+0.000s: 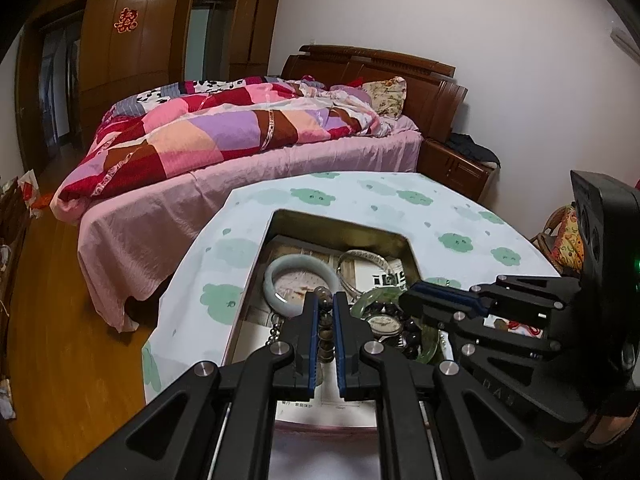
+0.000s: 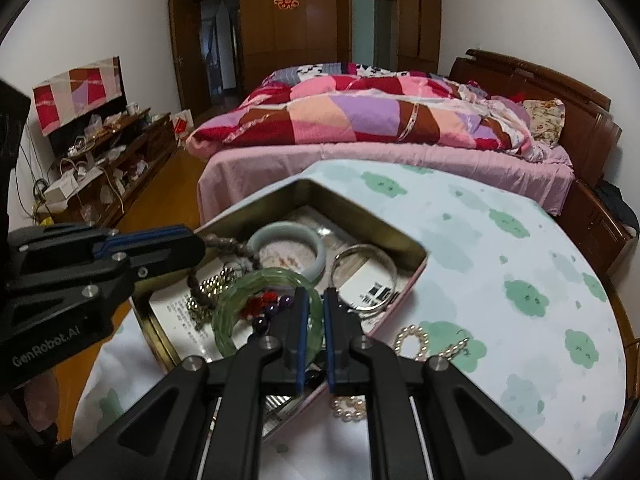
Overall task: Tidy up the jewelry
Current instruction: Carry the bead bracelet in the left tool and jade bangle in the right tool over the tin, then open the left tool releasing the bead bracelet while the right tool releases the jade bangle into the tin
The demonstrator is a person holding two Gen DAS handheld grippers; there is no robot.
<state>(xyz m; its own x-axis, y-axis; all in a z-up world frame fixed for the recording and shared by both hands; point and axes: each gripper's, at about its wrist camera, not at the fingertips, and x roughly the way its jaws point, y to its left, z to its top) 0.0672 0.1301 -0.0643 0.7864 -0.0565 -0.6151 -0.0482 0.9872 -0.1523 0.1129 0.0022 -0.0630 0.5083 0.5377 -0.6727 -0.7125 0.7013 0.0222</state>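
An open metal tin (image 1: 340, 226) (image 2: 360, 216) on the cloth-covered table holds jewelry. My left gripper (image 1: 325, 300) is shut on a brown bead bracelet (image 1: 325, 328) over the tin; the bracelet also shows in the right wrist view (image 2: 236, 248). My right gripper (image 2: 316, 300) is shut on the rim of a green glass bangle (image 2: 316, 322) inside the tin. A pale jade bangle (image 1: 300, 280) (image 2: 284, 240), a silver bangle (image 1: 364, 264) (image 2: 364, 276), a watch (image 1: 382, 322) and purple and red beads (image 2: 272, 308) lie in the tin. A pearl bracelet (image 2: 412, 340) lies on the cloth outside it.
The table has a white cloth with green clouds (image 1: 460, 216) (image 2: 500, 280). A bed with a patchwork quilt (image 1: 240, 128) (image 2: 380, 116) stands behind it. A cluttered TV stand (image 2: 100, 160) is at the left wall. A nightstand (image 1: 456, 164) is by the bed.
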